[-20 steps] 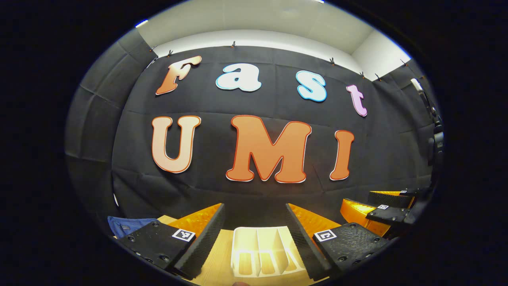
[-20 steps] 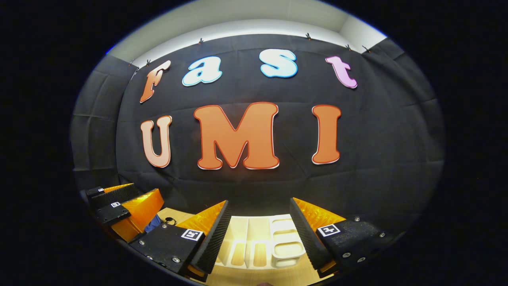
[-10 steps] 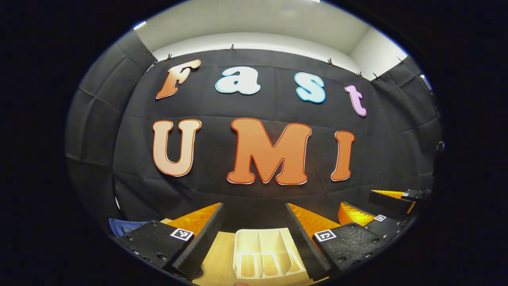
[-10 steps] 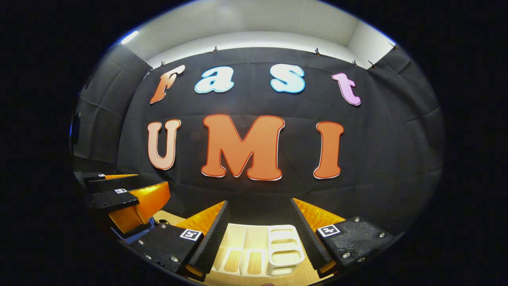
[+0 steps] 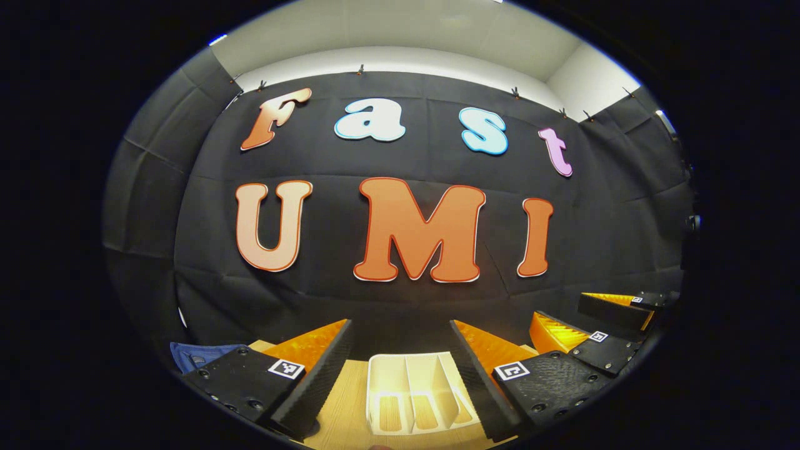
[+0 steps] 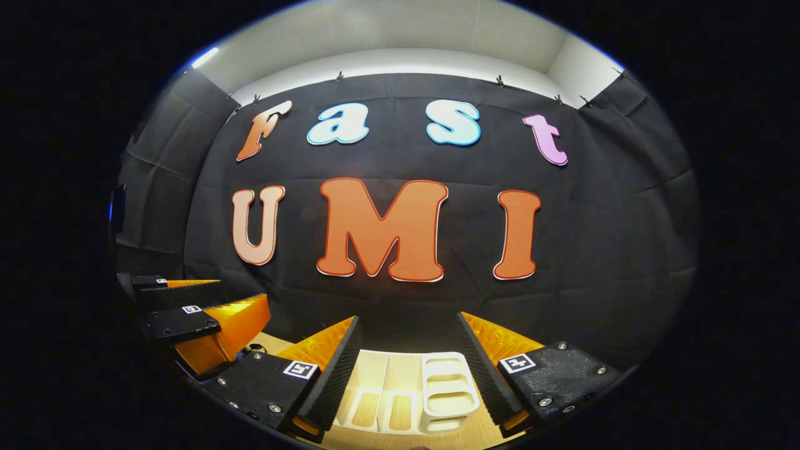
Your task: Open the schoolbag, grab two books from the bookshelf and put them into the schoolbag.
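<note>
Two hand-held grippers hang side by side above a wooden table (image 5: pixel 340 406), both aimed at the booth's back wall. In the left gripper view, the left gripper (image 5: pixel 400 365) stands wide open with nothing between its fingers; the white bookshelf (image 5: pixel 412 390), its slots apparently without books, lies at the bottom centre of the frame, dead ahead and below the gap. A corner of blue cloth, likely the schoolbag (image 5: pixel 200 353), peeks in at the lower left, so the bag lies to that gripper's left, well apart from the shelf. In the right gripper view, the right gripper (image 6: pixel 406 362) is equally spread and holds nothing, with the bookshelf (image 6: pixel 412 394) at bottom centre. The left gripper appears the nearer to the bag, whose long axis cannot be judged. The opening step looks not yet begun.
</note>
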Demonstrator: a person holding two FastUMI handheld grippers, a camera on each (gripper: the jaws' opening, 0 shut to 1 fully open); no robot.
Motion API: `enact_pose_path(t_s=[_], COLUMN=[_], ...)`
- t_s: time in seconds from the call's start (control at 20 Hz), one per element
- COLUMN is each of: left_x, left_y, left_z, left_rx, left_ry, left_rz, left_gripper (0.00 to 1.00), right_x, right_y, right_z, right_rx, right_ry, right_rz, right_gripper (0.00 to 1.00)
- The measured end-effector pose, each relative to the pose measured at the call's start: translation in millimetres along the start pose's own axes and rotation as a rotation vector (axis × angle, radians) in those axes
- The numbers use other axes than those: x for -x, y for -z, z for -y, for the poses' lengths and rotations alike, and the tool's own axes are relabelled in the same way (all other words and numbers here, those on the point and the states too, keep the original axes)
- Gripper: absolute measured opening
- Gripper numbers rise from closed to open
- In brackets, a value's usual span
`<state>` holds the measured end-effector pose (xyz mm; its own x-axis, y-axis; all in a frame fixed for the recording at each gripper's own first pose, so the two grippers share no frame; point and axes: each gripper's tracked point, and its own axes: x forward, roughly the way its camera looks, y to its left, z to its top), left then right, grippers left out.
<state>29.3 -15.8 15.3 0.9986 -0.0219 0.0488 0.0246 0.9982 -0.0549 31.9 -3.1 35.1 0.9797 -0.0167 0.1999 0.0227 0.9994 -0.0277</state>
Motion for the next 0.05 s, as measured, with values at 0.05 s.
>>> enact_pose_path(t_s=[0.05], left_x=[-0.6], left_y=[0.3], left_z=[1.5], left_rx=[0.002], left_ry=[0.006], left_rz=[-0.006], left_gripper=[0.94], right_x=[0.2], right_y=[1.8], right_z=[-1.0], right_rx=[0.0], right_ry=[-0.003], right_rz=[-0.007], right_gripper=[0.9])
